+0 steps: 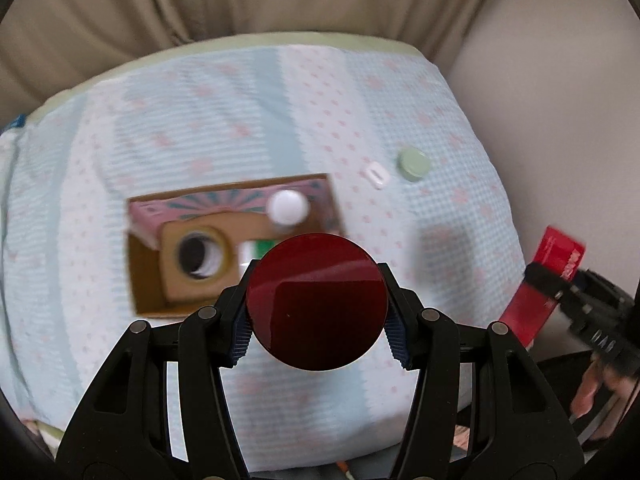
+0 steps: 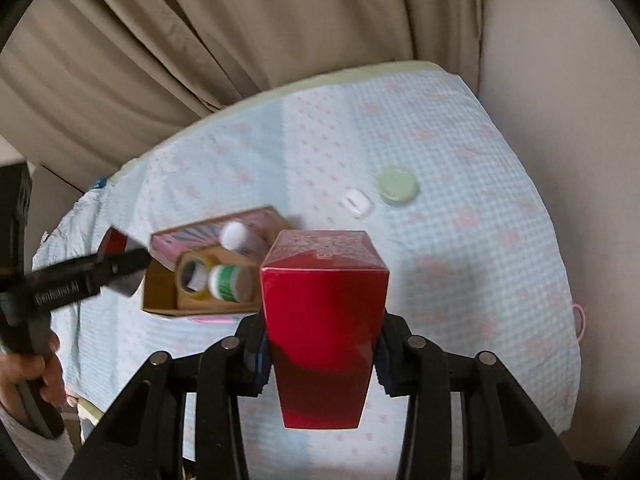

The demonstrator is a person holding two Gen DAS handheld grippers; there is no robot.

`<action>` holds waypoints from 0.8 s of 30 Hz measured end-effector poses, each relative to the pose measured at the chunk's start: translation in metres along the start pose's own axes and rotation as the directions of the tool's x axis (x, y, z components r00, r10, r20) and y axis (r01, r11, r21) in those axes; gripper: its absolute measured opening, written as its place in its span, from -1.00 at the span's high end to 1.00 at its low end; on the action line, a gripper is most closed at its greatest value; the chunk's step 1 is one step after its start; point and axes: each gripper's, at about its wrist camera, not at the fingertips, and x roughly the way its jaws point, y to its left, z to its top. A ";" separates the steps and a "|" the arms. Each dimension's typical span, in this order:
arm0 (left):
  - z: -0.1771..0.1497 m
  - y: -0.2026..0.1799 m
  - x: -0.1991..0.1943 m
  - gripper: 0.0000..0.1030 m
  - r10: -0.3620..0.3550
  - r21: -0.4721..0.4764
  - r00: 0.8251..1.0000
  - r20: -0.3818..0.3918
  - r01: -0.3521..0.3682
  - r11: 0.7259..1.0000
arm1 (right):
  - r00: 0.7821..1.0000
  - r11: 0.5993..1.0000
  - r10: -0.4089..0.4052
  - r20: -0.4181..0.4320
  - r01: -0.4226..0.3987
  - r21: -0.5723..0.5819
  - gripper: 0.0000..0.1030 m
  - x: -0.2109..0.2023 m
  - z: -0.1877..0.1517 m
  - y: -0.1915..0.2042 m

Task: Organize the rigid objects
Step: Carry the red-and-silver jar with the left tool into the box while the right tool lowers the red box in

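- Both views are smeared by motion blur, so we cannot read the print on the pink-patterned flap of the cardboard box [image 1: 234, 248], nor the label on the green-and-white bottle [image 2: 230, 282] lying inside it.
- In the left wrist view the dark red round lid [image 1: 317, 302] hides that bottle almost wholly and covers the box's 3 o'clock end.
- The left claw [image 1: 317, 312] is nearly closed, its blue ribbed pads pressing the lid's rim on both sides; the lid is glossy, flat and circular, held above the bed [image 1: 460, 128], at 4 o'clock from the box.
- The right claw [image 2: 322, 356] is clamped on a red carton [image 2: 324, 328]: glossy, tall, tapering toward us, with a patterned top face; its lower end is cut off by the claw's frame.
- Inside the box we make out a tape roll [image 2: 192, 276] and a white-capped bottle [image 2: 236, 236].
- At 2 o'clock from the box, a small white case [image 2: 357, 201] and a pale green jar [image 2: 398, 185] sit just beside each other on the dotted bedcover.
- A person's hand [image 2: 38, 376] is partly cropped at 8 o'clock.
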 end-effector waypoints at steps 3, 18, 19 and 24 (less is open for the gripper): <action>-0.006 0.037 -0.015 0.01 0.001 -0.020 1.000 0.016 -0.001 1.000 | 0.999 0.999 0.032 0.014 -0.032 -0.012 0.27 -0.002 0.005 0.043; -0.017 0.183 0.014 0.01 -0.039 0.000 0.998 -0.046 0.039 0.999 | 0.996 0.998 0.052 -0.074 -0.050 0.025 0.27 0.095 0.004 0.194; -0.014 0.187 0.022 0.01 -0.048 0.001 0.997 -0.059 0.048 0.999 | 0.995 0.998 0.050 -0.085 -0.047 0.036 0.27 0.103 0.003 0.197; -0.003 0.199 0.065 0.01 -0.075 0.022 0.990 -0.119 0.078 0.997 | 0.989 0.997 0.038 -0.146 -0.028 0.066 0.27 0.149 -0.001 0.212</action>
